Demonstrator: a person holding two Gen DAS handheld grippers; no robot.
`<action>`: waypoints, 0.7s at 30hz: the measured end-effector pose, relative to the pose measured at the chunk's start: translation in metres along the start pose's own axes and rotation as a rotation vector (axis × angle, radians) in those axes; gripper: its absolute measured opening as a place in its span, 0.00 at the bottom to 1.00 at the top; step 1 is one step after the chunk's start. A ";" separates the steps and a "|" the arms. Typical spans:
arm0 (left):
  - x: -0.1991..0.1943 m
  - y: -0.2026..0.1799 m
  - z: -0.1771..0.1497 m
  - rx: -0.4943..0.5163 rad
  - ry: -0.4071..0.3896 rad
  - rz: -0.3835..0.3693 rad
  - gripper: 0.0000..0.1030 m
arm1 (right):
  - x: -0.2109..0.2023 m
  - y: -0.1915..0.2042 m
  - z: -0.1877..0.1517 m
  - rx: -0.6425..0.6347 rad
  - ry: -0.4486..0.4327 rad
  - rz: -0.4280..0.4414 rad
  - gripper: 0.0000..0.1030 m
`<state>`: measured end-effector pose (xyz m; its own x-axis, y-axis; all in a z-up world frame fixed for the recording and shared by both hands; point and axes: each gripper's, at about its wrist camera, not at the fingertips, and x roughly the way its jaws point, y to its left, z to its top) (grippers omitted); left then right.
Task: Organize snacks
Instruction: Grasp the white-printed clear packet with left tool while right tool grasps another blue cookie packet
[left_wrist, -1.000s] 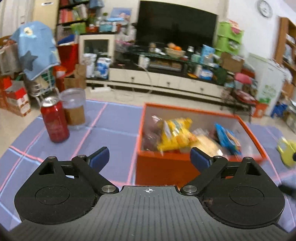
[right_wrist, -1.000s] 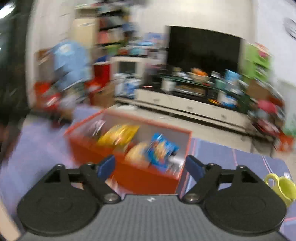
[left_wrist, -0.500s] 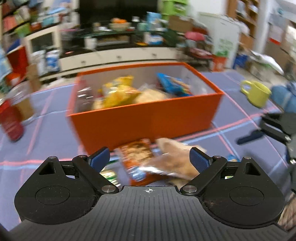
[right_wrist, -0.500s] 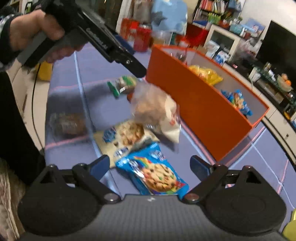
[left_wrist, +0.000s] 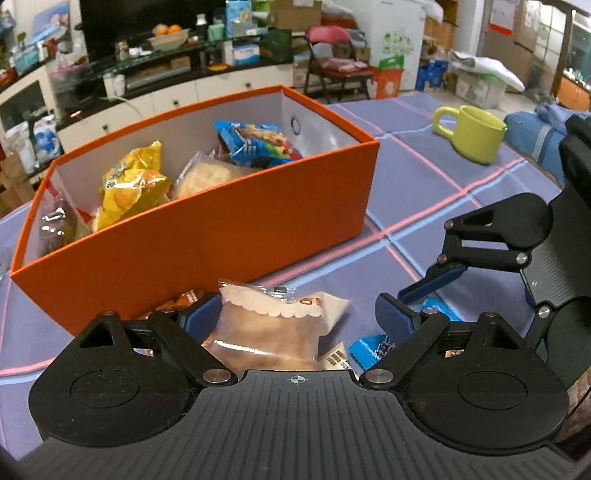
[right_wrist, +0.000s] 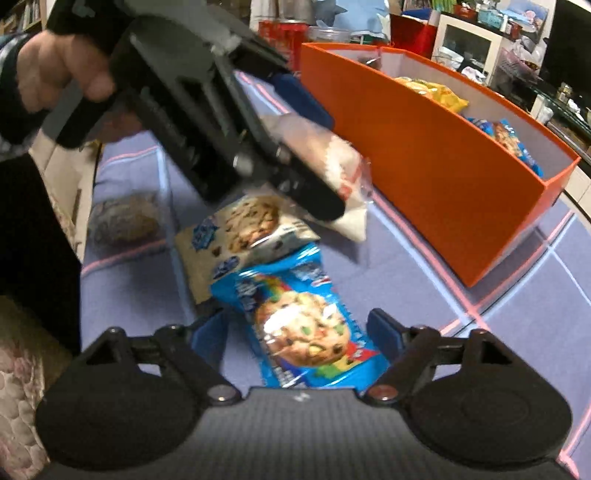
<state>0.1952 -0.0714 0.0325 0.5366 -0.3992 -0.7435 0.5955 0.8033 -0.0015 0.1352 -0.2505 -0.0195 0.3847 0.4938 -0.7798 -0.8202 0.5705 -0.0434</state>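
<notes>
The left gripper (right_wrist: 295, 122) is blurring and covering half the white-topped pastry bag (right_wrist: 332, 162); can't read the print.

A cluttered living room under indoor light; at twelve o'clock in the left wrist view a long white TV cabinet (left_wrist: 207, 86) runs along the wall, a dark television (left_wrist: 147, 18) above it and a glass shelf bearing a bowl of oranges (left_wrist: 168, 35); at one o'clock stands a red folding chair (left_wrist: 334, 55) beside a white fridge (left_wrist: 397, 40); at two o'clock, stacked cardboard boxes (left_wrist: 476, 88); nearest, a purple checked tablecloth (left_wrist: 424, 177) with pink and blue lines.
</notes>
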 end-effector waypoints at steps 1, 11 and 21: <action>0.002 -0.001 0.000 0.002 0.005 0.002 0.62 | 0.000 -0.002 0.001 0.007 0.002 -0.001 0.77; 0.017 -0.003 -0.003 0.017 0.029 0.017 0.57 | -0.003 0.004 0.003 0.196 -0.013 -0.067 0.65; 0.033 -0.002 -0.003 -0.071 0.017 0.073 0.52 | -0.005 0.046 0.008 0.426 0.043 -0.327 0.51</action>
<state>0.2100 -0.0847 0.0056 0.5666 -0.3311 -0.7545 0.5109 0.8596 0.0065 0.0990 -0.2214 -0.0125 0.5664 0.2232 -0.7933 -0.4126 0.9101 -0.0386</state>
